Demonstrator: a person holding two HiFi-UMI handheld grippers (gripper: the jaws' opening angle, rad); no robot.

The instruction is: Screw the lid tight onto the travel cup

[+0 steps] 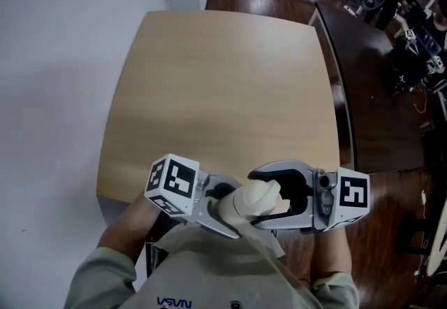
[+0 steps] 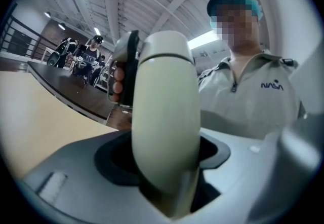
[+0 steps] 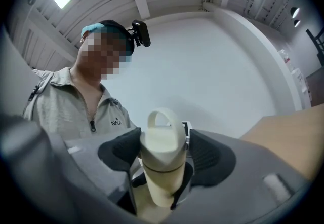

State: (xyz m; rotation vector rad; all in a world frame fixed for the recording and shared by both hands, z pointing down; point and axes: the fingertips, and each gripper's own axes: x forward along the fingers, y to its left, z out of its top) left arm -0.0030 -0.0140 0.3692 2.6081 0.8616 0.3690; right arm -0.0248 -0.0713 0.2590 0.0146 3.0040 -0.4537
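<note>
A cream travel cup [image 1: 255, 201] with its lid on stands roughly upright in the air in front of the person's chest, just past the table's near edge. My left gripper [image 1: 222, 204] comes in from the left, shut on the cup's body [image 2: 164, 116], which fills the gap between its dark pads. My right gripper [image 1: 271, 199] comes in from the right. Its pads sit against the lid [image 3: 163, 139], which has a loop handle on top. The cup's base is hidden behind the jaws in both gripper views.
The light wooden table [image 1: 223, 91] lies ahead with nothing on it. A dark long table [image 1: 363, 91] runs along its right side on a dark wood floor. Equipment stands at the far right [image 1: 412, 28]. A white wall is to the left.
</note>
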